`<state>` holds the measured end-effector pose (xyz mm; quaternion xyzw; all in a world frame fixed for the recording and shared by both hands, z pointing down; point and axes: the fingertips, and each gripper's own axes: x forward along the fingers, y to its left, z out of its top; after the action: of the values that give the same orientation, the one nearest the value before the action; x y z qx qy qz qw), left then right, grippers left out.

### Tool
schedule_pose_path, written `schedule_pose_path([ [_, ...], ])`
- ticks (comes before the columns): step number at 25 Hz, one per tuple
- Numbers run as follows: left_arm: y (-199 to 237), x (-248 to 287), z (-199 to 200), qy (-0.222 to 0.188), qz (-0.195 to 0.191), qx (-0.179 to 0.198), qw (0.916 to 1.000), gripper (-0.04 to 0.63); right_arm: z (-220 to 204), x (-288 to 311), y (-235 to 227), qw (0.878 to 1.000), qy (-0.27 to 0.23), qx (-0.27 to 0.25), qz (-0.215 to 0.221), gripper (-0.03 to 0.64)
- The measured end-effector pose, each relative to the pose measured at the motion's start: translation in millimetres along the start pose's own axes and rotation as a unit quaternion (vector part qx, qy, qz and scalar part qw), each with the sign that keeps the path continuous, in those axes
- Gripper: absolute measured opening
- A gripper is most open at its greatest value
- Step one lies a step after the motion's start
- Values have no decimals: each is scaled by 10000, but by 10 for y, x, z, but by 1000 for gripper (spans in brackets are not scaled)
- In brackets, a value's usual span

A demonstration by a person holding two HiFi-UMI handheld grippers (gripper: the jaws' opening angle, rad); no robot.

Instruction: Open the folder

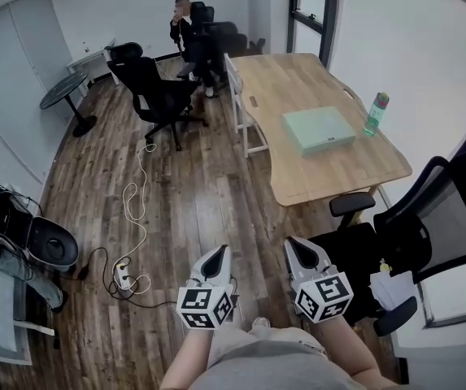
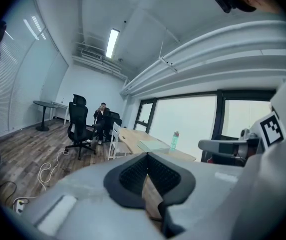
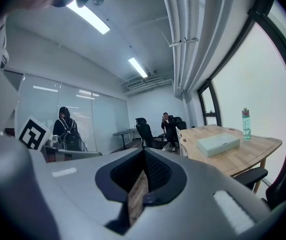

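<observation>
Folder [image 1: 318,128] one, bottle [image 1: 376,114] one; left tongs [image 1: 216,257], right tongs [image 1: 298,249] both closed

Looks like an office meeting room, pretty plainly: long wooden desk [image 1: 285,84] at upper right, black swivel chairs [image 1: 155,88] beside it, small round table [image 1: 63,90] at upper left, power strip [image 1: 123,277] trailing cable [image 1: 137,197] over the wood floor [image 1: 208,193]. Glass partition walls [image 3: 83,116], ceiling strip lights [image 3: 90,16], big windows [image 2: 185,121] too.

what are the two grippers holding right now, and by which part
Nothing. The left gripper and the right gripper are both shut with empty fingers, held above the floor. The folder lies on the table, well apart from both.
</observation>
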<state>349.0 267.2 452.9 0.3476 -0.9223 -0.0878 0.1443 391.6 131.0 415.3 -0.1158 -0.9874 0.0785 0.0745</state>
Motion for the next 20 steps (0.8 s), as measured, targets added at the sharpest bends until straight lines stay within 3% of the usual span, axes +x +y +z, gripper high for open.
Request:
schedule_pose_path([
  [8, 21, 135, 26, 9, 106, -81, 9999, 3, -59, 102, -89, 9998, 139, -69, 128, 0],
  [14, 29, 413, 47, 109, -139, -49, 9998, 3, -34, 329, -213, 9999, 121, 28, 54, 1],
  [20, 309, 868, 159, 212, -410, 10, 9989, 3, -23, 774, -339, 9997, 139, 83, -157, 0],
])
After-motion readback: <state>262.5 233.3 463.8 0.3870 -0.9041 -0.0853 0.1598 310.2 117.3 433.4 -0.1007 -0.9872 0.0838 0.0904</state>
